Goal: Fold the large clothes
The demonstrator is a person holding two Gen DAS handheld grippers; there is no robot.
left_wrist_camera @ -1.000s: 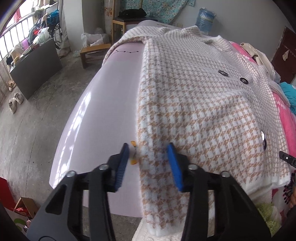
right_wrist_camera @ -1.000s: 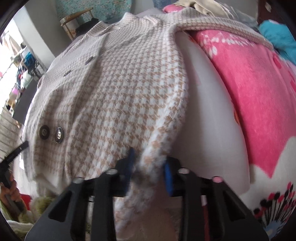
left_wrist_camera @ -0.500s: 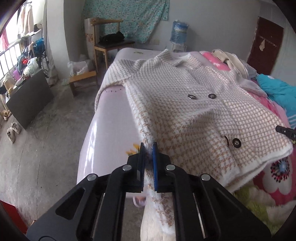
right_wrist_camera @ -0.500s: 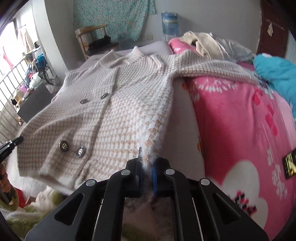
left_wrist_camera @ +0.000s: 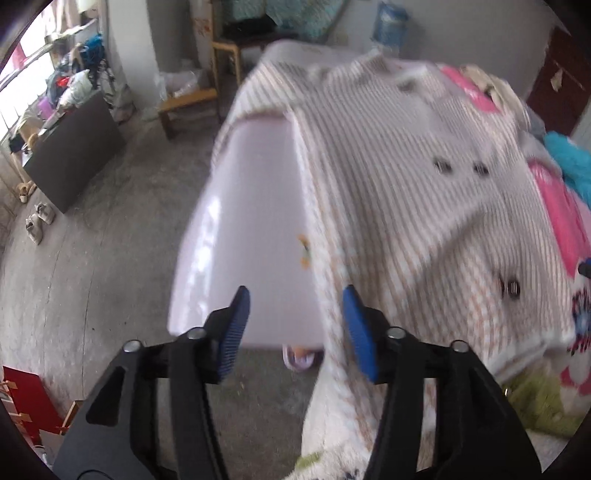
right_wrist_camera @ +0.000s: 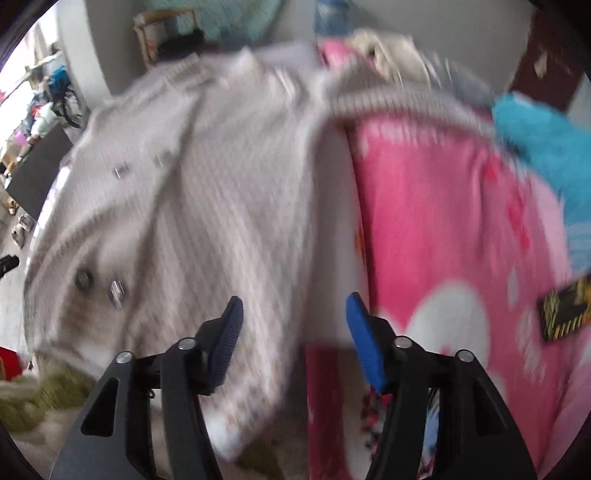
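Both jaws have just been opening; left gripper (left_wrist_camera: 295, 325) and right gripper (right_wrist_camera: 293, 328) hold nothing. Regrip the coat (left_wrist_camera: 406, 221) by its near hem corners, evenly.

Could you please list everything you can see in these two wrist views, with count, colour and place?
coat: one, beige-and-white check with dark buttons, spread on the bed, sleeves hanging over the near edge
bed sheet: one, pale lilac, bare strip left of the coat
blanket: one, pink with white patterns, right of the coat
turquoise cloth: one, far right on the bed
wooden chair: one, brown, beyond the bed
water jug: one, blue, by the far wall
shoes: one pair, pale, on the floor at left
left gripper: black, blue pads, open, just released
right gripper: black, blue pads, open, just released
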